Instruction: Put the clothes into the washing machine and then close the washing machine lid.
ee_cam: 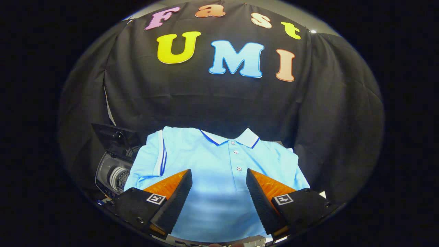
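Gripper view: gripper (218,178) fingers spread apart, holding nothing, above light blue polo shirt (219,164) lying flat. Washing machine (115,171) sits beside the shirt's sleeve, lid (115,139) raised. Judgement: nothing loaded; grasping, loading and lid closing remain.

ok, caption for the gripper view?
Open gripper above a light blue polo shirt, with the washing machine, lid up, beside it.

Light blue polo shirt (219,171) spread flat; washing machine (115,171) beside it, lid up
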Action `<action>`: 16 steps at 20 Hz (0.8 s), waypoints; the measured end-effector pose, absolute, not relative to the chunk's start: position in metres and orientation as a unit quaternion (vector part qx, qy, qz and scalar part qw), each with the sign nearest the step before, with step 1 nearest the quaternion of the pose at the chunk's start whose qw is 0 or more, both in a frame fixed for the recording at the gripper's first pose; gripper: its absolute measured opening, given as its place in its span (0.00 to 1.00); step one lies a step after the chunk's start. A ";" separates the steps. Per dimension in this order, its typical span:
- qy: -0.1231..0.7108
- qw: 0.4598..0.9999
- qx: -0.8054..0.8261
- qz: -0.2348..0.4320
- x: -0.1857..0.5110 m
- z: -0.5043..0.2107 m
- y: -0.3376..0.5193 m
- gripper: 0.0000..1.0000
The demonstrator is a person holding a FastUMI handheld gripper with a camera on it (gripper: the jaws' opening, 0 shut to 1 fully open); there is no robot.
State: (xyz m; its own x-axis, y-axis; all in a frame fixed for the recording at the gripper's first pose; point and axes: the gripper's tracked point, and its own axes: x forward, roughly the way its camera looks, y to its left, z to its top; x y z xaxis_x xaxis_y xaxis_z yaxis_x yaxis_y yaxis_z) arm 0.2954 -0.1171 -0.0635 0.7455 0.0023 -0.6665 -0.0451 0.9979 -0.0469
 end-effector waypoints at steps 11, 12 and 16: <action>0.405 0.914 0.016 0.017 0.289 -0.111 -0.125 0.99; 0.405 0.914 0.024 0.017 0.290 -0.109 -0.126 0.99; 0.402 0.915 0.017 0.027 0.291 -0.107 -0.123 0.95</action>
State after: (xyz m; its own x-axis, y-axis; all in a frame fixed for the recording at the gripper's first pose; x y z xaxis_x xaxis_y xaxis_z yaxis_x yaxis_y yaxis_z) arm 0.2907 -0.1230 -0.1071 0.6754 0.0633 -0.7348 -0.0360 0.9979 0.0529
